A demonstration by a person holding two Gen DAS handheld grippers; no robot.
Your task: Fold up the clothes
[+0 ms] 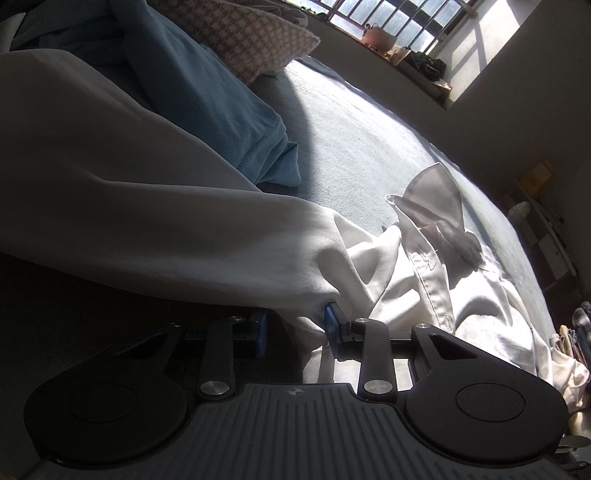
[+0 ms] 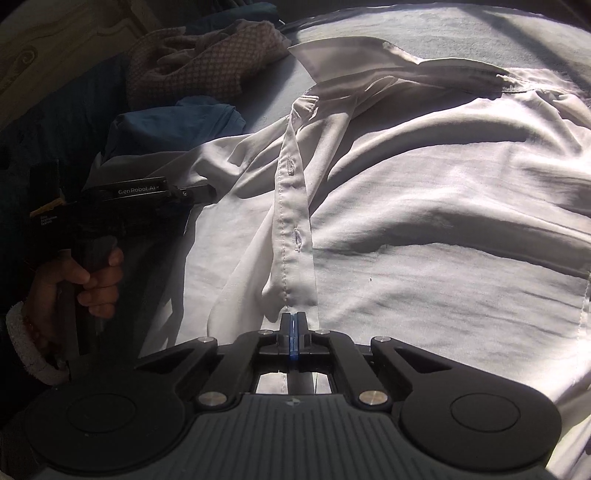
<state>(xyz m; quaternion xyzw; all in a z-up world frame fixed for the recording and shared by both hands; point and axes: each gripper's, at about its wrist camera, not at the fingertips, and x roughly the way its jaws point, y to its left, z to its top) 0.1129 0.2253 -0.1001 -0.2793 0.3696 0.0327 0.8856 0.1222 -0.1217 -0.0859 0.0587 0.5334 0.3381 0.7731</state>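
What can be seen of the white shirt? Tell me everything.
The white shirt is thin, woven-looking, crumpled and lies spread on the grey-blue bedcover. Collar points away; the buttonhole placket runs toward the right gripper, shut on its edge. The left gripper, jaws apart, has a fold between them.

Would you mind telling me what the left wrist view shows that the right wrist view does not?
Only the left wrist view shows the barred window, the teapot on its sill, and the left gripper open around a fold of cloth. Only the right wrist view shows the buttonhole placket, the right gripper shut on it, and the hand holding the other gripper. Both show the white shirt, blue garment and patterned cloth.
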